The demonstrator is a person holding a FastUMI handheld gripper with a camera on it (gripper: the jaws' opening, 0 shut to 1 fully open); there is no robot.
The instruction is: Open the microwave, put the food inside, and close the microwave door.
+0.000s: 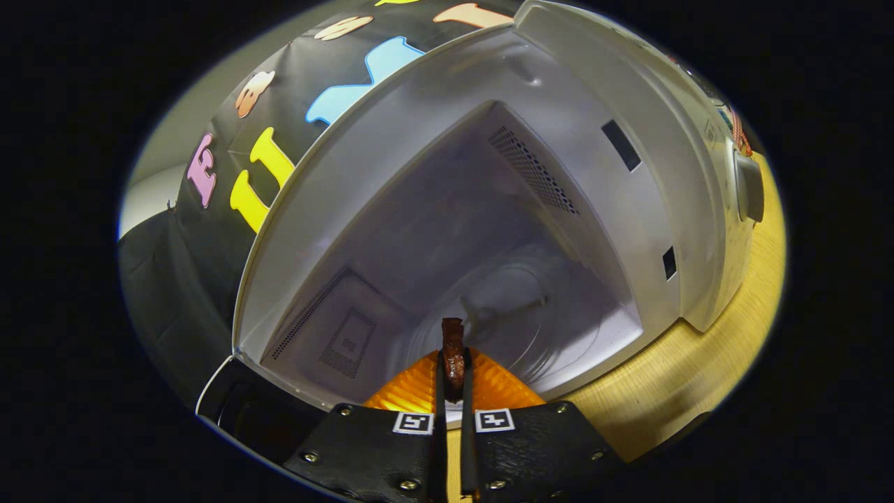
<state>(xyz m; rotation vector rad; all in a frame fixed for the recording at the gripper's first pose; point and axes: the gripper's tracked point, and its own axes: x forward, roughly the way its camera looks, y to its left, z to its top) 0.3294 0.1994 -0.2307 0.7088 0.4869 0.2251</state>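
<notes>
The white microwave [670,161] stands open, tilted in my view, its pale cavity [447,230] straight ahead. A round glass turntable [531,314] lies on the cavity floor. My gripper [452,374] is shut on the near rim of an orange ribbed plate [412,391], fingers [440,391] almost together. A brown piece of food [452,342] rises just beyond the fingertips, over the plate. The plate is at the cavity's front sill, in front of the turntable. The fingers hide most of the plate.
The open door [237,412] hangs dark beside the left finger. The control panel with a grey knob [749,185] is to the right of the cavity. Vent grilles [531,168] mark the inner walls. The microwave rests on a light wooden table [698,377].
</notes>
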